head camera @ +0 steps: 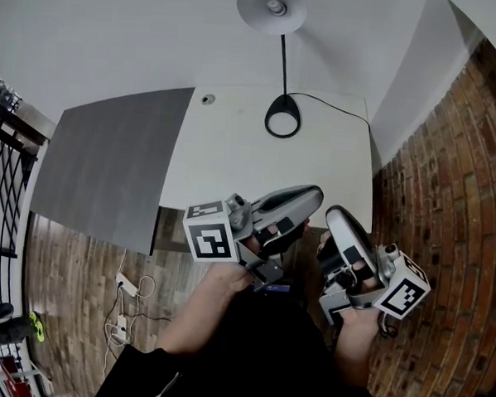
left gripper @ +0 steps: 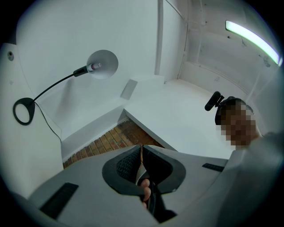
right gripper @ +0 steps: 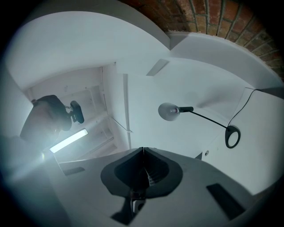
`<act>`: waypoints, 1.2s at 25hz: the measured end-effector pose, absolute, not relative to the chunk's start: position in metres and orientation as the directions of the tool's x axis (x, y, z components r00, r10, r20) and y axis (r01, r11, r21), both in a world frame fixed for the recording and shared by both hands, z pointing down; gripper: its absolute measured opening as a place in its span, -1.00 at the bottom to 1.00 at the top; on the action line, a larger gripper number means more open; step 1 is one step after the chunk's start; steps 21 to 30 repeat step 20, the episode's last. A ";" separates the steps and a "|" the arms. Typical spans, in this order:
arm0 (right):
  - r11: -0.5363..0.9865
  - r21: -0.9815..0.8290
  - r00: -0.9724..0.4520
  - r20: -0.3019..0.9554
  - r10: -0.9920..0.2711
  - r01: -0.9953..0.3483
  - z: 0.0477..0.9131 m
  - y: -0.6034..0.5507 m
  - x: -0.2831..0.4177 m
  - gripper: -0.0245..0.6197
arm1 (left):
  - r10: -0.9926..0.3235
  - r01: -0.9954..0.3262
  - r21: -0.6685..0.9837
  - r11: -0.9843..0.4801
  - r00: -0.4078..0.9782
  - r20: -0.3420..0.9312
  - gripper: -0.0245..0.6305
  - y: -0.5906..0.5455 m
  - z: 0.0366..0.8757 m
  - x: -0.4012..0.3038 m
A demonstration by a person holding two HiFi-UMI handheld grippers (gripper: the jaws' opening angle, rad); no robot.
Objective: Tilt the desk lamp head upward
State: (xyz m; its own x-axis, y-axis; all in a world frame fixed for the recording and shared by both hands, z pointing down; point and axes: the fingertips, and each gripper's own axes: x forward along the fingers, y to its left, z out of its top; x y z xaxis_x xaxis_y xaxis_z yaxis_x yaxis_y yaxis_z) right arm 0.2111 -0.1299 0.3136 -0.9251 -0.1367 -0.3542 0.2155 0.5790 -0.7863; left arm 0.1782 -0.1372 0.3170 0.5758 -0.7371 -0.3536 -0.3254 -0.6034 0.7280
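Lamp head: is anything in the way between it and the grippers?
Nothing visible does. The left gripper and right gripper, both shut and empty, are at the desk's near edge; only open desk top and the lamp's ring base lie before the lamp head.

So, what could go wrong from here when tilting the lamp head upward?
1. The left tool and right tool are both shut; reaching like this may knock the grey round lamp head.
2. The thin black stem stands on a small black ring base; an unsteadied push could tip it.
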 end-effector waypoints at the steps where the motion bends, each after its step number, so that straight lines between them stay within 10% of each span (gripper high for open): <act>1: 0.580 -0.785 -0.924 -0.356 -0.136 0.217 0.314 -0.130 0.213 -0.88 | -0.737 -0.326 0.727 -0.604 0.577 -0.353 -0.89 -0.137 0.317 0.180; 30: 0.586 -0.773 -0.916 -0.382 -0.125 0.243 0.321 -0.122 0.245 -0.88 | -0.733 -0.339 0.719 -0.607 0.588 -0.342 -0.89 -0.131 0.325 0.214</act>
